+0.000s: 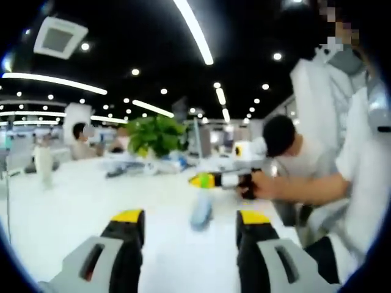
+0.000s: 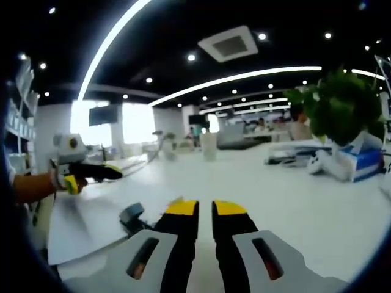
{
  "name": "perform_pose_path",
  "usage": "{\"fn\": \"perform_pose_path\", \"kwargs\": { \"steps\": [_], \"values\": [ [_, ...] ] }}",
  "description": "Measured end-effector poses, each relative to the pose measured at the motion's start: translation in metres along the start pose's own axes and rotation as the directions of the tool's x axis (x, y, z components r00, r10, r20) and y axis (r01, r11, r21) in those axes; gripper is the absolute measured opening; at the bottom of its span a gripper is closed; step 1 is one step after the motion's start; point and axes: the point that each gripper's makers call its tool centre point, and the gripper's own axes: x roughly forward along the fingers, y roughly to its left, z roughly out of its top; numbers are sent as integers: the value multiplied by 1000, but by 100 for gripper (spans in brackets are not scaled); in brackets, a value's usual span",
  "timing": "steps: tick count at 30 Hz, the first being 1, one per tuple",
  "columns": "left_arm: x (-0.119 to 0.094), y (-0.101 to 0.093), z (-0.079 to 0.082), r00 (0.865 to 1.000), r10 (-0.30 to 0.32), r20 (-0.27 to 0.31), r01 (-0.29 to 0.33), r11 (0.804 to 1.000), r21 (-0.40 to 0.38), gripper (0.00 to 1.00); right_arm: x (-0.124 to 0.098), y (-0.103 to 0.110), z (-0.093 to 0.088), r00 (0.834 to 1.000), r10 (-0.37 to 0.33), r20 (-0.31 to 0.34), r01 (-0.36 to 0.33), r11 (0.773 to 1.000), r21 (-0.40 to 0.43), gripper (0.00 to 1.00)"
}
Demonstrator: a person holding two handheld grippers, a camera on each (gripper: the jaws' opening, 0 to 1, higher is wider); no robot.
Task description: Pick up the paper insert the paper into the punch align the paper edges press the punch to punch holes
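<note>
Two grippers are seen, each with black jaws tipped in yellow. The left gripper [image 1: 190, 221] is held wide open above the white table [image 1: 73, 207] with nothing between its jaws. The right gripper [image 2: 205, 210] has its jaws drawn nearly together, a narrow slit left between them, and nothing is seen gripped.

Just beside the right gripper, at the near edge of the table, a white sheet of paper [image 2: 91, 229] lies flat, one corner hanging slightly past the edge. A small dark object [image 2: 133, 217], perhaps the punch, rests on it close to the jaws; blur prevents a sure reading.

The paper is judged light, thin and limp, likely to slide on the smooth tabletop and to crease if pinched hard. A hold at the overhanging edge is judged best, where a jaw can be slipped beneath.

Further off, a leafy green plant [image 2: 342, 107] and a blue-and-white box [image 2: 357, 165] are seen, with seated people beyond.
</note>
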Motion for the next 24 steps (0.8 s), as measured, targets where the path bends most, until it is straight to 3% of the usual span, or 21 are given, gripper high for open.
{"fn": "perform_pose_path", "kwargs": {
  "steps": [7, 12, 17, 21, 24],
  "values": [
    [-23, 1, -14, 999, 33, -8, -33, 999, -28, 60, 0, 2, -1, 1000, -1, -5, 1, 1000, -14, 13],
    [-30, 2, -12, 999, 46, 5, -45, 998, -33, 60, -1, 2, -2, 1000, -5, -8, 4, 1000, -16, 14],
    [-28, -1, -20, 998, 62, -19, -62, 998, -7, 60, -1, 3, -2, 1000, 3, -6, -3, 1000, -13, 14],
    [-26, 5, -33, 995, 68, -77, -67, 998, 20, 58, 1, -2, -3, 1000, 0, -7, 0, 1000, -15, 15],
    [-26, -2, -35, 994, 58, -94, -57, 998, 18, 57, 1, -6, -3, 1000, -2, -3, 2, 1000, -15, 15]
  ]
}}
